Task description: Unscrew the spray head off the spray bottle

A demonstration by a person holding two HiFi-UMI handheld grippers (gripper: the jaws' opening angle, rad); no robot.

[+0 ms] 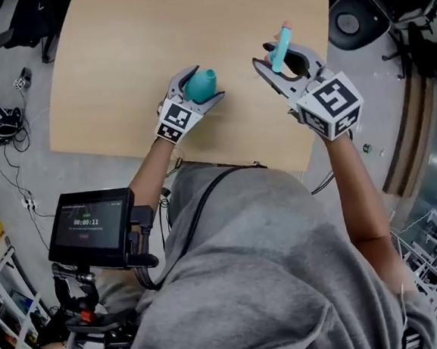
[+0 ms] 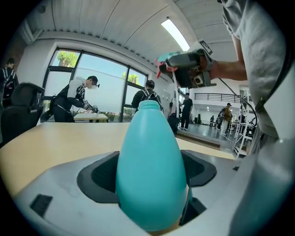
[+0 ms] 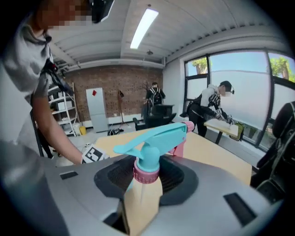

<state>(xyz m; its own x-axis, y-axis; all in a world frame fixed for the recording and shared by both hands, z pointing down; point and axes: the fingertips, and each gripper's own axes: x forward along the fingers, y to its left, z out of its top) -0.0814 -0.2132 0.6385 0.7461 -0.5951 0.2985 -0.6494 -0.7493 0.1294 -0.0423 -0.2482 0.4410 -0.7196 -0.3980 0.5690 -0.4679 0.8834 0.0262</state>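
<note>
My left gripper [image 1: 199, 96] is shut on the teal spray bottle [image 1: 202, 85], which stands upright on the wooden table [image 1: 119, 80]. In the left gripper view the bottle [image 2: 150, 156] fills the space between the pads [image 2: 99, 177], and its neck at the top is bare and open. The spray head [image 1: 281, 48], teal with a pink collar, is off the bottle and held up to the right by my right gripper [image 1: 281, 64]. The right gripper view shows the collar [image 3: 146, 174] pinched between the jaws with the trigger [image 3: 154, 136] pointing away.
The table's front edge [image 1: 224, 156] runs just ahead of the person's body. A small screen [image 1: 90, 228] hangs at the person's left hip. Office chairs [image 1: 386, 3] stand past the table's right side, cables [image 1: 1, 120] lie on the floor at left. People work at a far table [image 2: 90, 117].
</note>
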